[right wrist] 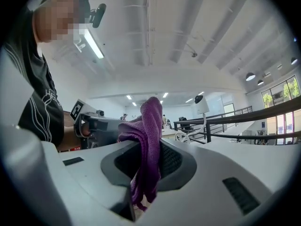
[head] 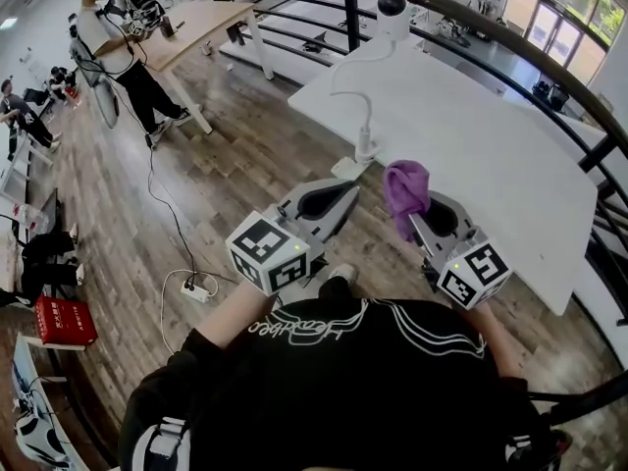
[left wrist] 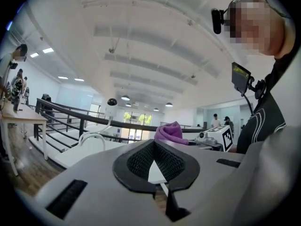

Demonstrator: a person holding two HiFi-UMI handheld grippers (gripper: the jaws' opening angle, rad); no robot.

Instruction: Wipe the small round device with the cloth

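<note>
**Cloth in hand, device not yet reached: approach stage**

Finding 1. The right gripper (right wrist: 148, 149) has its jaws closed on the purple cloth (right wrist: 149, 126). A fold stands up above the pads and a tail hangs below them. In the head view the cloth (head: 407, 189) is bunched at that gripper's tip (head: 430, 216), over the near edge of the white table (head: 491, 155).

Finding 2. The left gripper (left wrist: 154, 145) has its jaws fully together with nothing between them. In the head view it (head: 339, 192) sits level just off the table's near left corner.

Finding 3. The small round device (head: 392, 10) is perched on a curved white stalk (head: 365, 106) whose foot sits at the table's near left edge. Its head stands clear of both grippers, and nothing touches it.

Assessment. Wiping has not begun, so the step in hand is carrying the cloth to the device.

Next move, as judged. The right gripper must bring the upstanding fold against the round head and rub over it with light pressure, since the stalk looks flexible and likely to sway. To brace the stalk, the left gripper would first have to open.
</note>
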